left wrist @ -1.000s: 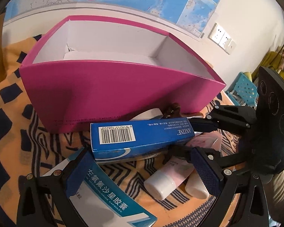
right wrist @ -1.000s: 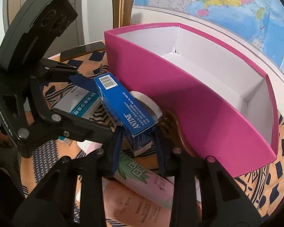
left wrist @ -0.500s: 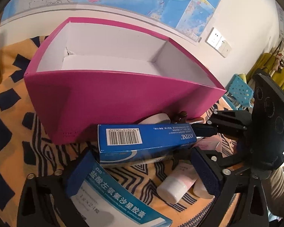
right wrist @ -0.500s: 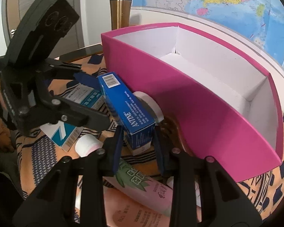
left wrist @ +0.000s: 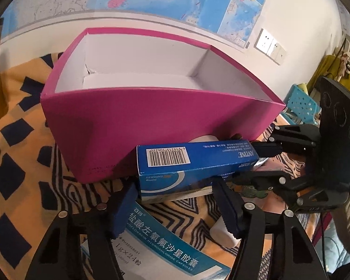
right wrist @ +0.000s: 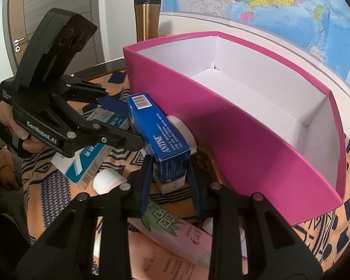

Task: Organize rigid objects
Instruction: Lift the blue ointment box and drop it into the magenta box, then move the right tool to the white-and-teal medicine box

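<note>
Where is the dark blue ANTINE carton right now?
The dark blue ANTINE carton lies just outside the pink box, along its near wall, with the right gripper clamped on one end; the left wrist view shows it centre frame, above a lighter medicine box.

We see even, soft indoor light, bright on the white wall (left wrist: 298, 16), a faint sheen on the pink box (left wrist: 151, 126), soft shadow beneath it toward 6 o'clock, strong fisheye bending with black corners, slight blur along the rims.
</note>
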{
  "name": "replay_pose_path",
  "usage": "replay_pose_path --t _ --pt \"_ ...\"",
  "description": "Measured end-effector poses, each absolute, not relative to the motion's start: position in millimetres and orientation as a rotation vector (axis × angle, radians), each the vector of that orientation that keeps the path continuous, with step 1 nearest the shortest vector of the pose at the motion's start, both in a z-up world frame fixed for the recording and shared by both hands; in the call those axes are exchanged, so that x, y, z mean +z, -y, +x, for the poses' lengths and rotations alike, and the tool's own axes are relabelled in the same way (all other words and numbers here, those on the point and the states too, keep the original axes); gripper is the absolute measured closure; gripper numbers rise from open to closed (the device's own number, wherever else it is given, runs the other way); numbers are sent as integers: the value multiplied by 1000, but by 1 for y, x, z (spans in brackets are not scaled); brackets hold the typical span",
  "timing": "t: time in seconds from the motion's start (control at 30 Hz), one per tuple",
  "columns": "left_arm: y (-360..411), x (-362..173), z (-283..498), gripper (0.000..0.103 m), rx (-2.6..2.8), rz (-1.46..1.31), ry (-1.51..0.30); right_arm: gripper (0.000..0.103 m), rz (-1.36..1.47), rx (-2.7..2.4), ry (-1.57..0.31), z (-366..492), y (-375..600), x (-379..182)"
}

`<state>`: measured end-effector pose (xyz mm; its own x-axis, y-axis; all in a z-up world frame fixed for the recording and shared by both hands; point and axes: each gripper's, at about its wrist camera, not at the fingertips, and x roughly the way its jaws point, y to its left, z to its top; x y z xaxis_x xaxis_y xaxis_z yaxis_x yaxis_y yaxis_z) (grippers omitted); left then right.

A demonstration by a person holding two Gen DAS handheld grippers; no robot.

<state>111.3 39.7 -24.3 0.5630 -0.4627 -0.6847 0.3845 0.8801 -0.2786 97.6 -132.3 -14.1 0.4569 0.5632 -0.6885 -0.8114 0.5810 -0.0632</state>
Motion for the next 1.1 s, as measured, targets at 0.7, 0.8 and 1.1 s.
replay_pose_path --t 0.7,0.8,1.1 --pt "-50 70 81 42 -503 -99 -614 72 -434 925 -458 72 144 70" --pt "-47 91 105 39 -480 -66 -592 72 -417 895 -434 93 145 91" --pt "-30 71 162 22 -405 -104 -703 65 -312 700 -563 168 156 84"
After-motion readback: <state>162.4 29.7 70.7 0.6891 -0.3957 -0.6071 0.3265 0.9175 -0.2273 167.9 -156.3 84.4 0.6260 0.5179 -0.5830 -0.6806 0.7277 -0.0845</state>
